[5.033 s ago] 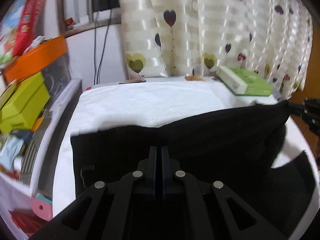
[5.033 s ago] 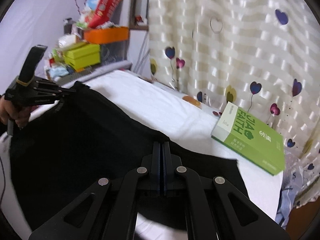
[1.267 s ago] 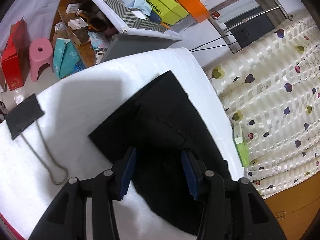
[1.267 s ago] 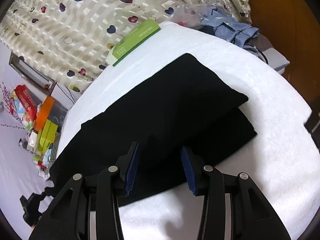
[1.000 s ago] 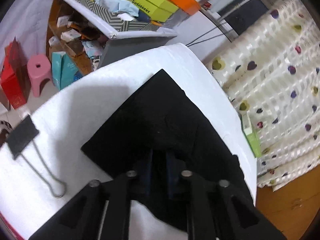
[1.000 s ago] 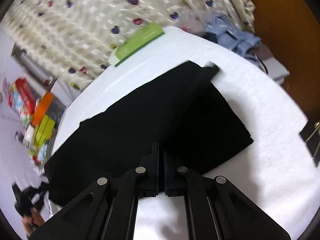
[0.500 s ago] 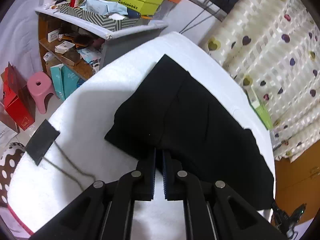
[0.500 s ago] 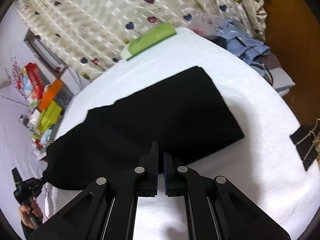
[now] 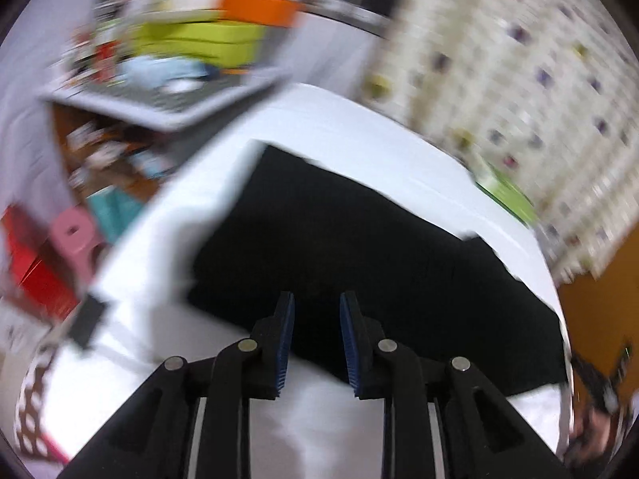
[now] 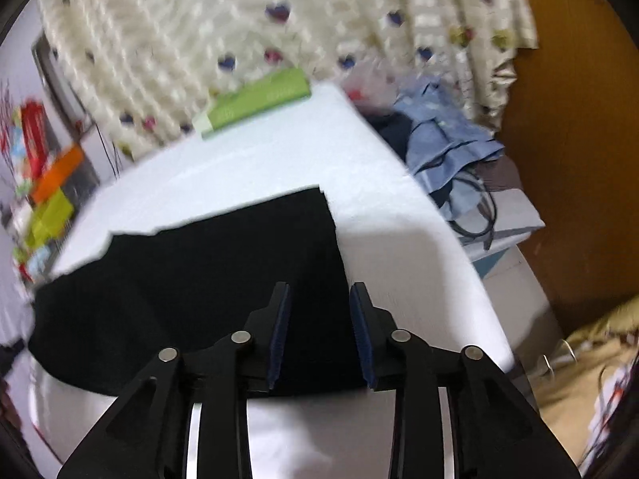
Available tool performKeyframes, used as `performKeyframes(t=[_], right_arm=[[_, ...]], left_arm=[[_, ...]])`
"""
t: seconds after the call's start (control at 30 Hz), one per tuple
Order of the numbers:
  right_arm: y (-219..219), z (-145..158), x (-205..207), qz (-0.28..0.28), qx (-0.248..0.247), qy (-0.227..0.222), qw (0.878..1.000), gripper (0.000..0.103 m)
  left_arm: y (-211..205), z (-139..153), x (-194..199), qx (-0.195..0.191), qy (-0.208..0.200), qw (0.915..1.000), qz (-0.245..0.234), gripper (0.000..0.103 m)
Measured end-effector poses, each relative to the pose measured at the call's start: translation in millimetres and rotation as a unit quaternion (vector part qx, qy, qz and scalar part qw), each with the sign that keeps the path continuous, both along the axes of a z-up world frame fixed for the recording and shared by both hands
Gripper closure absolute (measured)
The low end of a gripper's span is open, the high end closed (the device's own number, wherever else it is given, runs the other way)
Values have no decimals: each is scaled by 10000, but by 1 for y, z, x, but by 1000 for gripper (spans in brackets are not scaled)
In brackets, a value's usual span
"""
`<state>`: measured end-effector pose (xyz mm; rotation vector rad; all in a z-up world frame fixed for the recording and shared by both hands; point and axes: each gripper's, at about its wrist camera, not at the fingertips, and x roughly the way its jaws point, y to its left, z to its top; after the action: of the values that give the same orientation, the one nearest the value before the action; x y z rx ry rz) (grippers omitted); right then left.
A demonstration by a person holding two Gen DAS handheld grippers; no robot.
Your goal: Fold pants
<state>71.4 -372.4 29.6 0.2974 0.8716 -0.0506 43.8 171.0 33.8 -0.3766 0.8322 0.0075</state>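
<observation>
Black pants (image 9: 359, 247) lie flat as a long folded strip across the white padded table (image 9: 327, 431). In the right wrist view the same pants (image 10: 191, 279) stretch from the left edge to a straight right end. My left gripper (image 9: 316, 311) is open over the near edge of the pants, nothing between its blue pads. My right gripper (image 10: 319, 303) is open above the pants' near right corner, holding nothing. Both views are motion-blurred.
A green box (image 10: 255, 99) lies at the table's far edge by the heart-print curtain (image 10: 279, 32). A cluttered shelf with green and orange boxes (image 9: 207, 36) stands left. Blue clothes and cables (image 10: 451, 147) sit right of the table. A black binder clip (image 9: 88, 319) lies near the left edge.
Both grippers were shut half a second ago and now stand open, with the pants released flat on the table. Both cameras are swinging, blurring the views.
</observation>
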Motion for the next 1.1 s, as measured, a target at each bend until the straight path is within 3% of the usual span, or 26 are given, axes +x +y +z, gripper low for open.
performKeyframes(t=[0.13,0.27,0.33,0.37,0.43,0.57,0.67,0.73,0.8,0.97,1.1], right_arm=[[-2,-7,31,153,-215,45,9996,70],[3,-9,53,285,-563,154,9979,70],[12,-8,56,493,-727,167,9960,93],[16,-6,58,569,-787,153,9952,96],[22,-1,59,633,-1054,54,9924,97],[13,13,64,557,-899,-256,9941,96],[10,0,71,261,-1207,16,9923,96],[0,-8,67,77,-1143,344,9928,96],[-4,1,51,46,-1015,156,9947,96],[16,26,4,415,-695,-415,9959,88],[40,-6,1,801,-704,96,9942,86]], left_arm=[[-41,-10,22,255,108,9979,-593,77],[-58,-22,33,428,275,9961,-726,77],[-60,-24,34,495,272,9958,-726,77],[-62,-24,33,515,251,9956,-735,77],[-62,-22,32,550,233,9954,-747,77],[-62,-23,31,606,176,9953,-729,77],[-61,-23,30,593,144,9957,-698,77],[-58,-20,25,656,90,9956,-657,77],[-52,-16,20,793,-7,9954,-535,77],[-21,-17,10,995,-43,9950,0,77],[-3,-30,10,813,78,9966,100,77]])
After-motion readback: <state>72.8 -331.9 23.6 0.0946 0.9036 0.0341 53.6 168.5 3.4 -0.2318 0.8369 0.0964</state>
